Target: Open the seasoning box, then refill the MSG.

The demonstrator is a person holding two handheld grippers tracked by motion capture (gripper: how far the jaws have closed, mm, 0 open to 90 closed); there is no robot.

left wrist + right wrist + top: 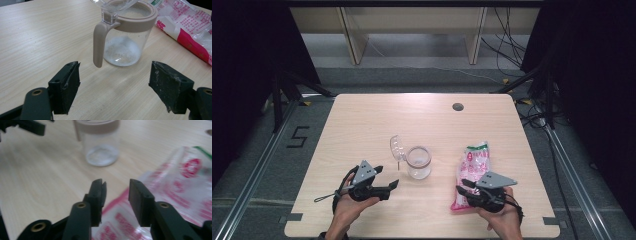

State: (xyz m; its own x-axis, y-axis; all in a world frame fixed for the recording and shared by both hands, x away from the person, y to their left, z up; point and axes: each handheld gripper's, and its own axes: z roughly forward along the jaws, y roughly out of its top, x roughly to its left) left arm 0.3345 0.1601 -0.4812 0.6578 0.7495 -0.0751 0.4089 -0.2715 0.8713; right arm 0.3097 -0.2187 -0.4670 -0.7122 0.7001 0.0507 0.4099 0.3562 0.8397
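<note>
Tabletop [362, 115]: lying wide and bare beyond the things, giving open room; near edge close behind both hands.
Bag [473, 167]: pink, lying flat right of the jar.
Jar [418, 161]: standing mid-table, lid [397, 147] hinging open.
Right gripper [463, 189]: jaws partly apart, hovering over the bag's near end; best gripping squarely.
Left gripper [388, 177]: jaws wide apart, empty, facing the jar.

Clear jar [418, 162] with tan rim, lid flipped open, stands mid-bench [362, 120]. Pink-and-white bag [472, 167] lies flat toward the right edge. Left tool [387, 177] near front edge, jaws apart, empty. Right tool [463, 186] over the bag's near end.
</note>
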